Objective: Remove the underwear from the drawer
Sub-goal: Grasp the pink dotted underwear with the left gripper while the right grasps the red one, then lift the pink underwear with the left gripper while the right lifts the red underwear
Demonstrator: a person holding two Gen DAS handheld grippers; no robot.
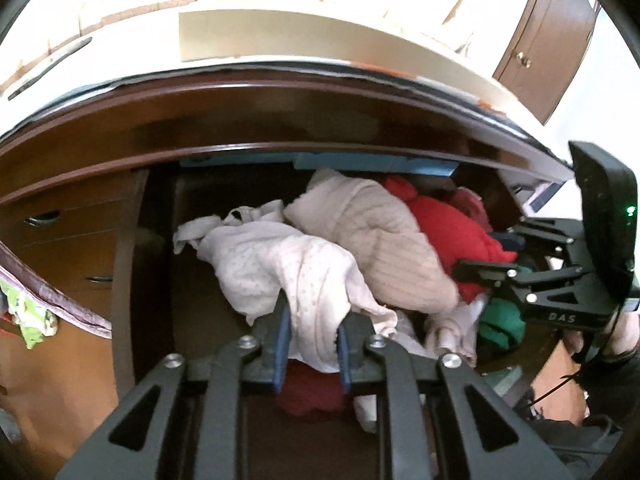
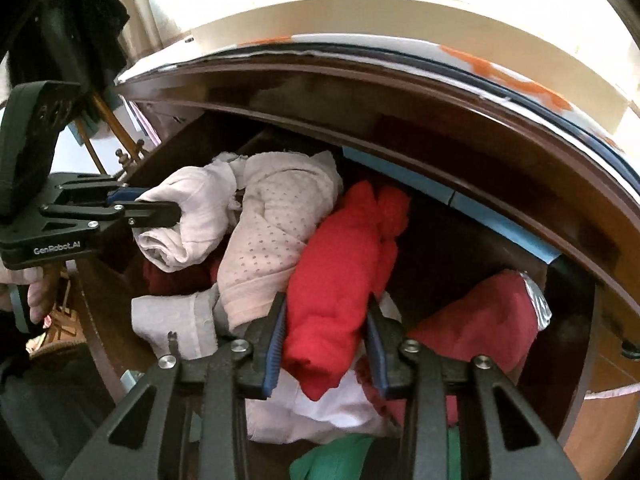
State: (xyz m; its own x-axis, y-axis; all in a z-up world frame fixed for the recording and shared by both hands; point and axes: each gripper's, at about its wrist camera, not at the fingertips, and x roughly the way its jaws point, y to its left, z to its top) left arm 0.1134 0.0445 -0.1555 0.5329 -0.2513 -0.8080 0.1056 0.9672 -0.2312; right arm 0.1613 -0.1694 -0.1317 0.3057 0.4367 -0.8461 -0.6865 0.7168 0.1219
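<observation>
Glare is blown out above the dresser top (image 1: 280, 32); beneath it, shadow and motion blur are seen, edges bowed.

Crumpled white dotted underwear (image 1: 280, 276) and bunched red underwear (image 2: 340, 280) lie heaped in the open dark-wood drawer (image 1: 156, 248).

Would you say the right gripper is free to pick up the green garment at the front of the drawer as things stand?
Probably not: the right gripper is shut on the red garment, and the green garment lies beneath its frame, partly under white cloth.
</observation>
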